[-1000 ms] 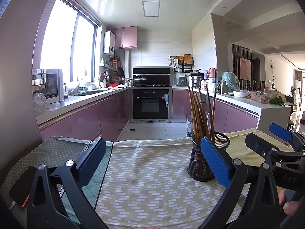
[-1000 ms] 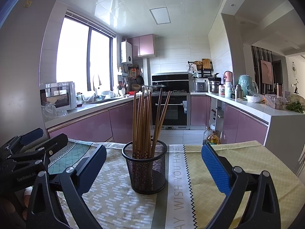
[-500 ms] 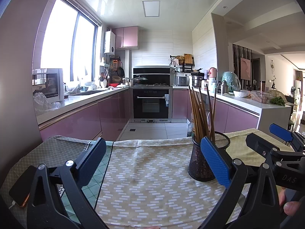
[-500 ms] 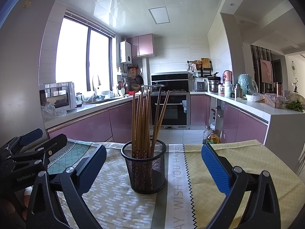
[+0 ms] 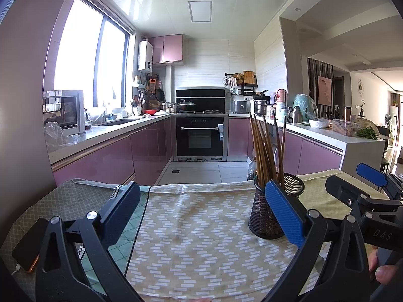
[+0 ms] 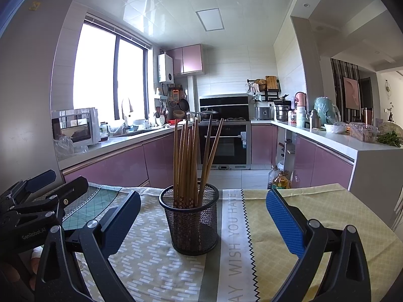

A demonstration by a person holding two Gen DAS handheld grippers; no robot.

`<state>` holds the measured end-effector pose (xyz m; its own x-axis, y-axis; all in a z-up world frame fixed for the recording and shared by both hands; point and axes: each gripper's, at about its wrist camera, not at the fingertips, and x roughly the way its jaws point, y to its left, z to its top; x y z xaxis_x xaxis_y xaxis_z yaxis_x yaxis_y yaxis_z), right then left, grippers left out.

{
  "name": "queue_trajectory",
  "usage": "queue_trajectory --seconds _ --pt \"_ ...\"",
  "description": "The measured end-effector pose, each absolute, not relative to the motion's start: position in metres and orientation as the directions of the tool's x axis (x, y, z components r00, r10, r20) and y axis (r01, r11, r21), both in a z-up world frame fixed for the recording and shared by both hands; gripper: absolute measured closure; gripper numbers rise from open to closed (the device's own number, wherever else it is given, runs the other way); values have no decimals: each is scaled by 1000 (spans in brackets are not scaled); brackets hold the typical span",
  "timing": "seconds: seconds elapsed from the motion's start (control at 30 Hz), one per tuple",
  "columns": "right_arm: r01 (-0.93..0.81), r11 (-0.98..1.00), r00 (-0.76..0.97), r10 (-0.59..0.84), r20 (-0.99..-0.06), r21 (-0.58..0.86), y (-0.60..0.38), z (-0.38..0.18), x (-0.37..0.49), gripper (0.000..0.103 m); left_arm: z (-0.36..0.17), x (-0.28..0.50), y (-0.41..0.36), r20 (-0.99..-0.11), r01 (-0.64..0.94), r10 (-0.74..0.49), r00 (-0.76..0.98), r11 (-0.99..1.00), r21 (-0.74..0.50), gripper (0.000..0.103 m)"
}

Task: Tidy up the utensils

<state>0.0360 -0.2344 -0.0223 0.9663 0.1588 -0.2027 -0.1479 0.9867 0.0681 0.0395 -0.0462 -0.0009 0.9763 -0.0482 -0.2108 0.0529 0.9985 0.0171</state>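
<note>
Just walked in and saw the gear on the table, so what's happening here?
A person holds a two-finger gripper in each hand over a cloth-covered table. Both the left gripper and the right gripper are open and hold nothing. Wooden chopsticks stand bunched in a black mesh holder on the cloth. From the right gripper's view the holder sits between its fingers' lines, untouched. A phone lies at the table's left edge.

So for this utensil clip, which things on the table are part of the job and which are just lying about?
Part of the job:
- chopsticks, standing upright in the holder
- black mesh holder on the tablecloth
- left gripper and right gripper, both open, holding nothing

Just lying about:
- phone at the table's left edge
- tablecloth
</note>
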Motion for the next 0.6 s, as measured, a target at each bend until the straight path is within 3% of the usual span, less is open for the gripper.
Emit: queue_trajectory --seconds 0.6 --pt "-146 986 967 158 -202 77 -233 -21 38 7 -1 40 -46 -211 53 -48 976 998 18 5"
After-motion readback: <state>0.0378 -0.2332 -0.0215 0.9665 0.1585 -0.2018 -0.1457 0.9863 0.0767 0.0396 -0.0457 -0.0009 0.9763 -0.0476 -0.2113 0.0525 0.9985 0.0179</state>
